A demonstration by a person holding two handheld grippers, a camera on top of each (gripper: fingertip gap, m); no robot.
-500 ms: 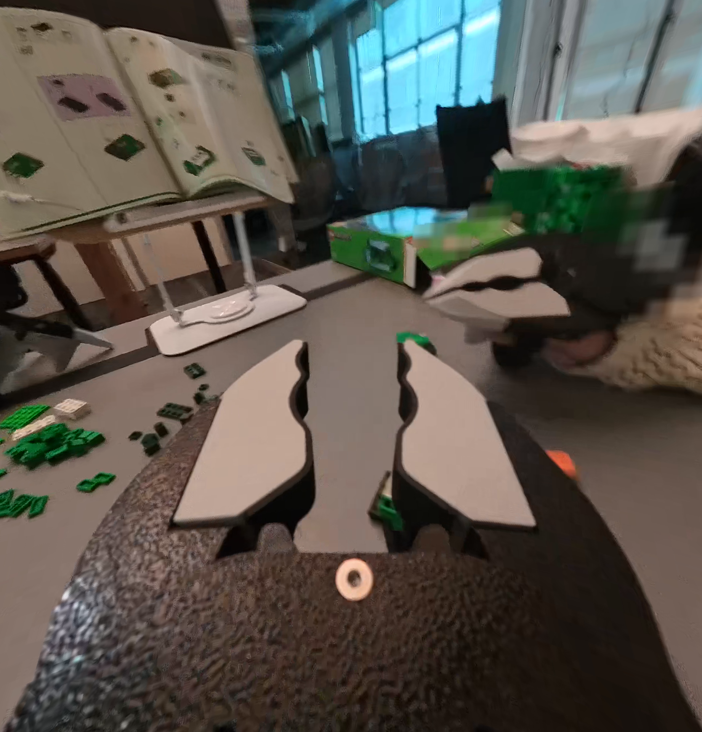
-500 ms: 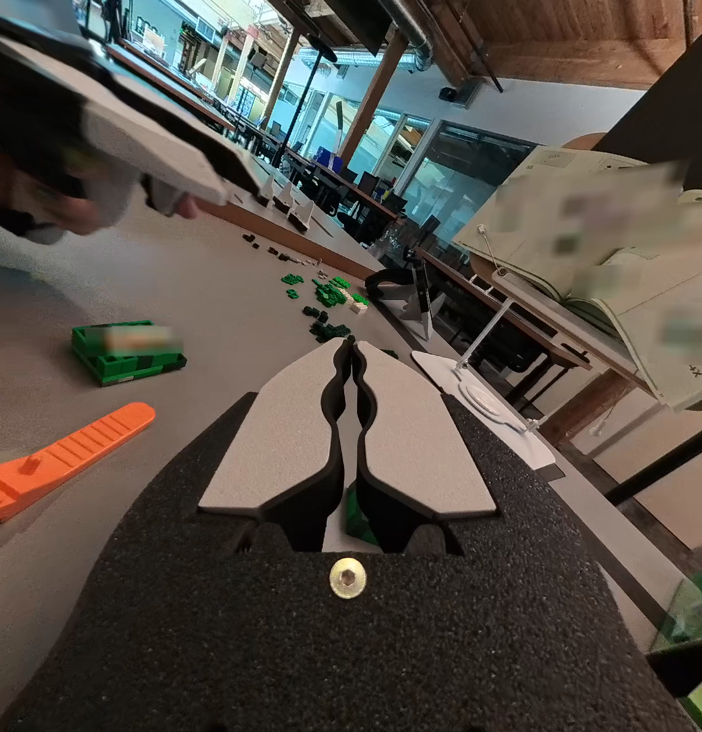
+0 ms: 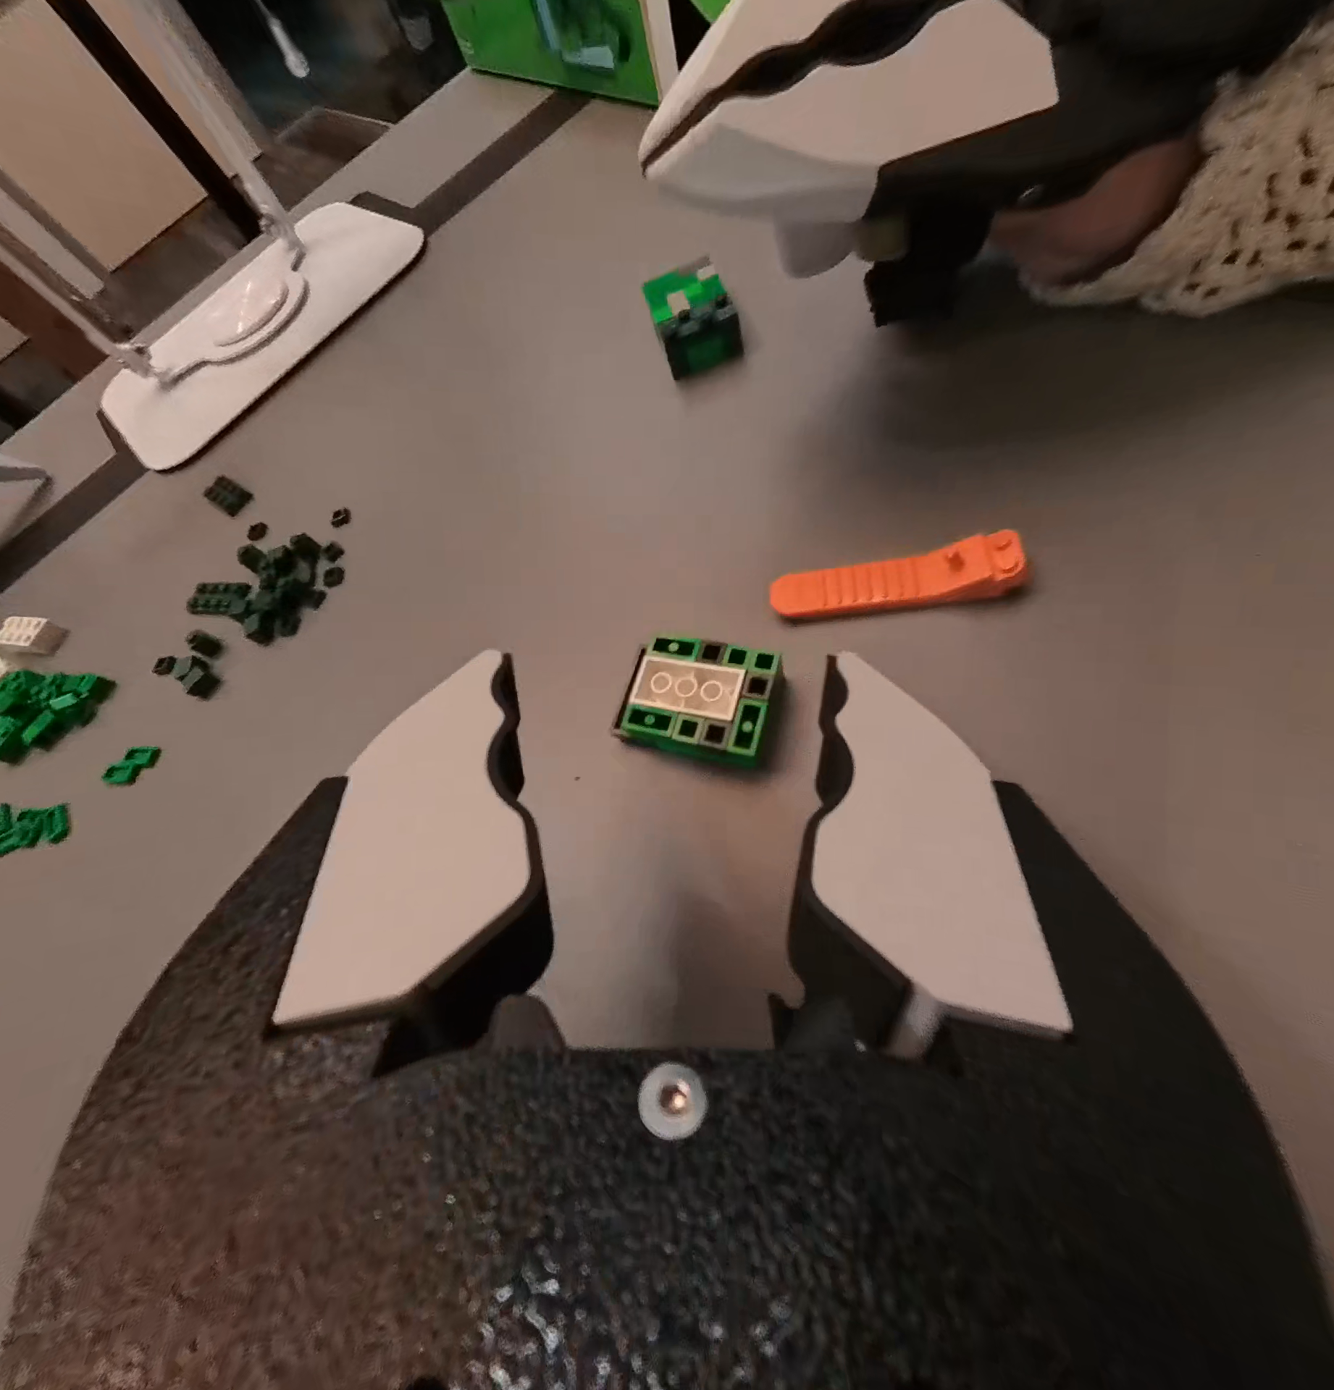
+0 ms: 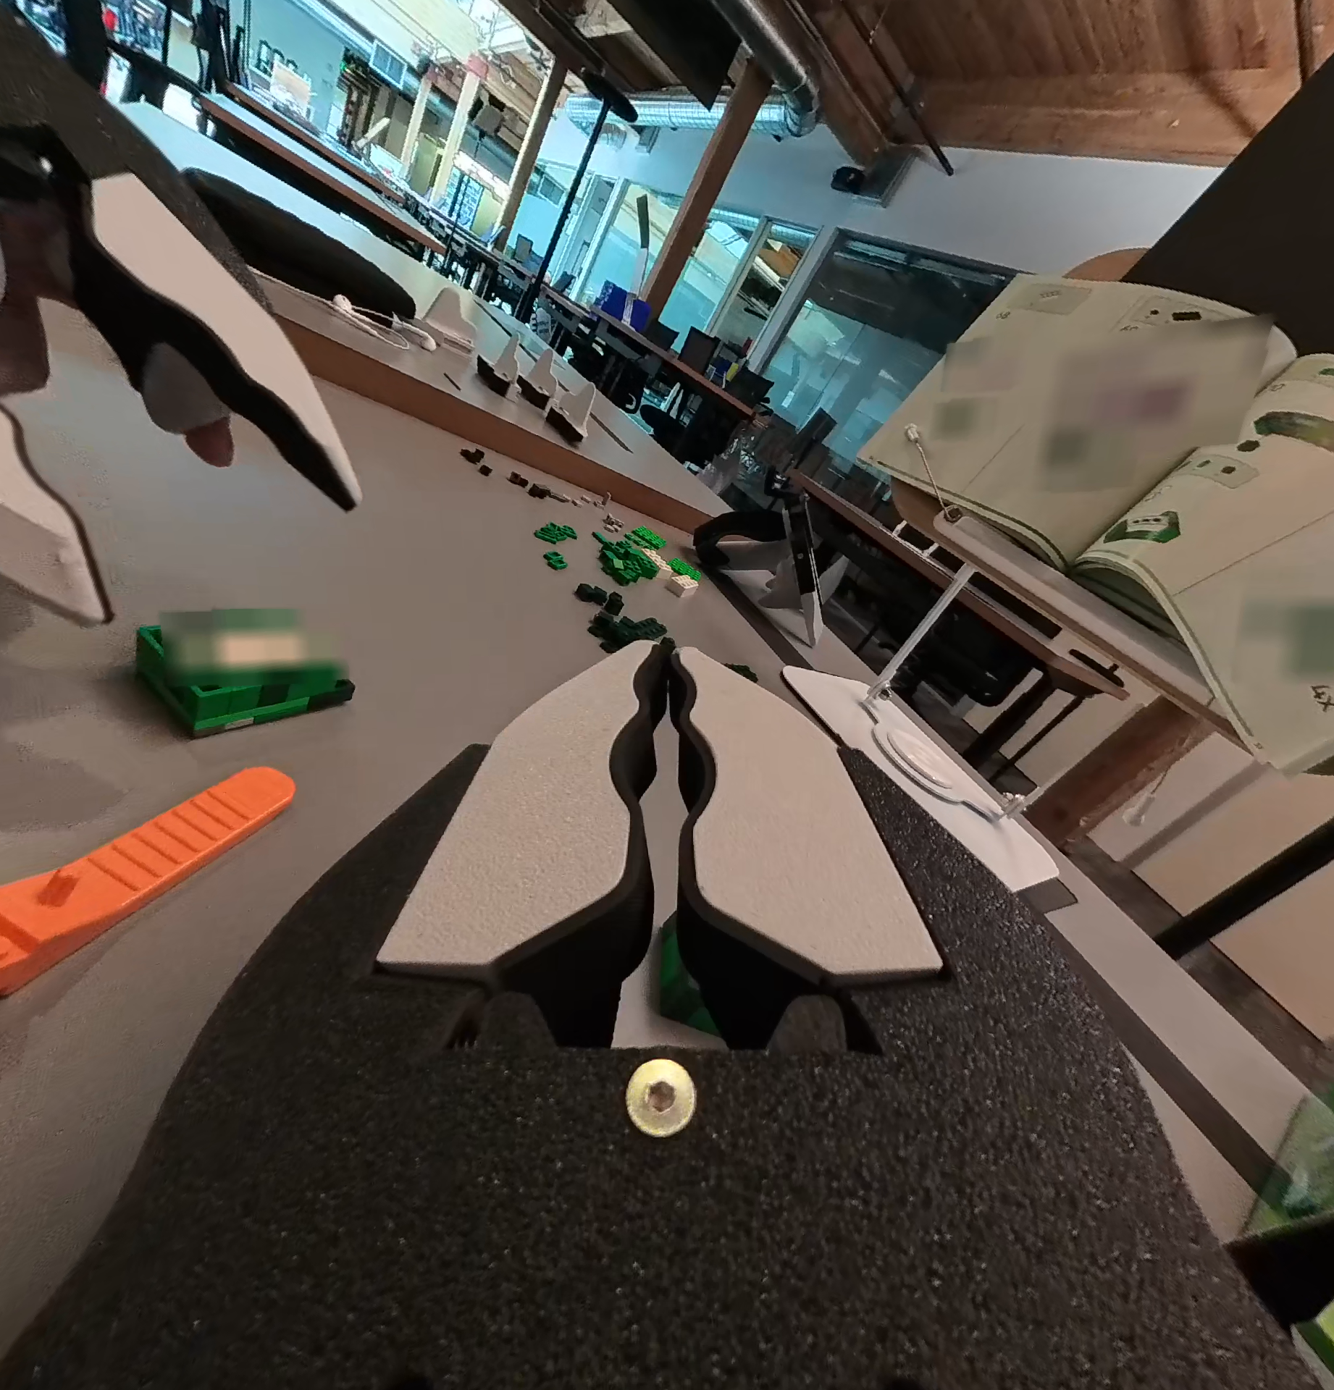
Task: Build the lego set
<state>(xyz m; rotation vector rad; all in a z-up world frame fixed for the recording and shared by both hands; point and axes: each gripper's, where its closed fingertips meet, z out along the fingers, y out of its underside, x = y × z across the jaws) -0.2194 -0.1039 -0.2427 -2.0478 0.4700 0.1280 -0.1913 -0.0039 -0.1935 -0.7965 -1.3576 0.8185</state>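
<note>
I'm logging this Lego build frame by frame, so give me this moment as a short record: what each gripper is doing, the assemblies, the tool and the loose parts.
left gripper: open, above the flat green assembly, not touching it
right gripper: shut, nothing visibly between the tips
flat green assembly: lies on the grey table, clear piece on top
small green block: stands farther off on the table
orange separator tool: lies flat, right of the flat assembly
loose bricks: dark green pile, bright green pile at left
instruction booklet: open on its stand
</note>
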